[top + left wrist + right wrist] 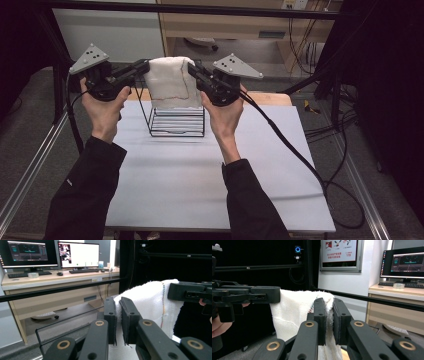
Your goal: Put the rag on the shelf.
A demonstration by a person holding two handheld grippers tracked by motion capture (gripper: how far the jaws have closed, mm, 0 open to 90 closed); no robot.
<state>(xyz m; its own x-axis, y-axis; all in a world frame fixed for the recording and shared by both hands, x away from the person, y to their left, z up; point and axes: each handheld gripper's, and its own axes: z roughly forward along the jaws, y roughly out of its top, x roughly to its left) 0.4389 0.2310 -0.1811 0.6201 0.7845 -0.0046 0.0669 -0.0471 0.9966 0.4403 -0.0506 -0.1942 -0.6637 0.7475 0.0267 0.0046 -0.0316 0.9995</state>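
Observation:
A white knitted towel (170, 81) with a thin coloured seam hangs stretched between the two grippers, above a black wire rack (177, 121) on the table. My left gripper (145, 66) is shut on the towel's left upper edge; in the left gripper view the cloth (150, 302) is pinched between the jaws of this gripper (118, 317). My right gripper (192, 69) is shut on the right upper edge, and the towel (294, 312) runs into its closed tips (329, 320). Each gripper view also shows the other gripper across the cloth.
The rack stands near the far edge of a pale blue-grey tabletop (190, 175). A cable (295, 155) trails from the right gripper across the table's right side. A black frame bar (200, 9) crosses behind, with a desk and monitors (50, 255) beyond.

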